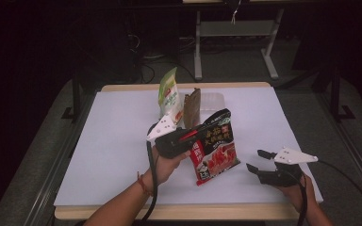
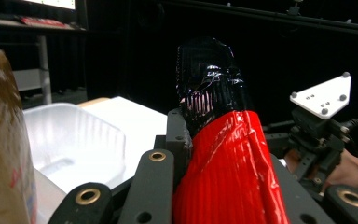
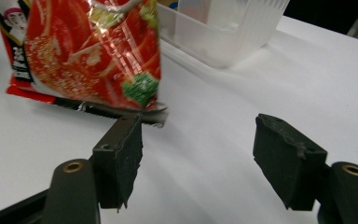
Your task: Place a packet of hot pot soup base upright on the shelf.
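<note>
A red and black snack packet (image 1: pixel 217 150) stands tilted over the middle of the white table (image 1: pixel 108 155), its lower edge on or just above the surface. My left gripper (image 1: pixel 194 140) is shut on the packet's left edge. In the left gripper view the glossy packet (image 2: pixel 228 163) rises between the two jaws. My right gripper (image 1: pixel 254 160) rests low at the front right, open, a short way right of the packet. In the right gripper view its jaws (image 3: pixel 198 158) stand wide apart over bare table, with the packet's bottom corner (image 3: pixel 88 51) just beyond the left jaw.
A green and white bag (image 1: pixel 169 96) and a brown packet (image 1: pixel 192 108) stand at the back centre beside a clear plastic tub (image 1: pixel 211 100). The tub (image 2: pixel 74 140) sits behind the held packet. Metal desk legs (image 1: pixel 198 52) stand beyond the table's far edge.
</note>
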`<move>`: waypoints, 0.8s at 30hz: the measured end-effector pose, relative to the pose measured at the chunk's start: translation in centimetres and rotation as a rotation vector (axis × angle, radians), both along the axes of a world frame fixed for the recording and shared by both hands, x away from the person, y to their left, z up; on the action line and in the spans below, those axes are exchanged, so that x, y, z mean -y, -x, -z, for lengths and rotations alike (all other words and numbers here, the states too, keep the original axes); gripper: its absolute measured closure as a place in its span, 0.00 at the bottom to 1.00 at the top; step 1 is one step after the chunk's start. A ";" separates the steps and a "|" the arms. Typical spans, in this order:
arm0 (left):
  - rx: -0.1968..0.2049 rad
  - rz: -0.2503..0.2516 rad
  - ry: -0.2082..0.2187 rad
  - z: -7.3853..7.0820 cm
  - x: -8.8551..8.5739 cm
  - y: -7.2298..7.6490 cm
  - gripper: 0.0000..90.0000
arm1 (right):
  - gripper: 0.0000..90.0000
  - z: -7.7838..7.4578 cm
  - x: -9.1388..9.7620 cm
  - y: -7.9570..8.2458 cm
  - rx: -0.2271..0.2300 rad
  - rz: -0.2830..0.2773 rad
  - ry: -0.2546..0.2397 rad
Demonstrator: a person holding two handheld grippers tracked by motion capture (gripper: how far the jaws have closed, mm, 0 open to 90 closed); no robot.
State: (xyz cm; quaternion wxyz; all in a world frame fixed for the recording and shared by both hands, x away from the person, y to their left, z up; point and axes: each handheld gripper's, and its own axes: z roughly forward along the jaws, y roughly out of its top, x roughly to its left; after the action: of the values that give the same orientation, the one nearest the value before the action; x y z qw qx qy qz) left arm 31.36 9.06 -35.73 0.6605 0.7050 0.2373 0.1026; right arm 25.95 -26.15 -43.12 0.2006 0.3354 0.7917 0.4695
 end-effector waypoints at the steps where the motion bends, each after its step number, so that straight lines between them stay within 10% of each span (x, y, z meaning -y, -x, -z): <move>1: 0.000 0.000 0.000 0.0 0.0 0.0 0.88 | 0.36 0.0 0.0 0.0 0.000 0.000 0.000; 24: 0.077 -0.299 -0.007 -6.0 0.8 -4.9 0.87 | 0.33 -0.6 -0.5 0.5 -0.005 -0.001 0.002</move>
State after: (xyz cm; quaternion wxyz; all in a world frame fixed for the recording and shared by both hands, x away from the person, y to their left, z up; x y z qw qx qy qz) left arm 36.28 8.24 -29.72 0.6441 0.6596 0.3135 0.2276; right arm 25.41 -25.68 -42.52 0.1988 0.3361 0.7928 0.4679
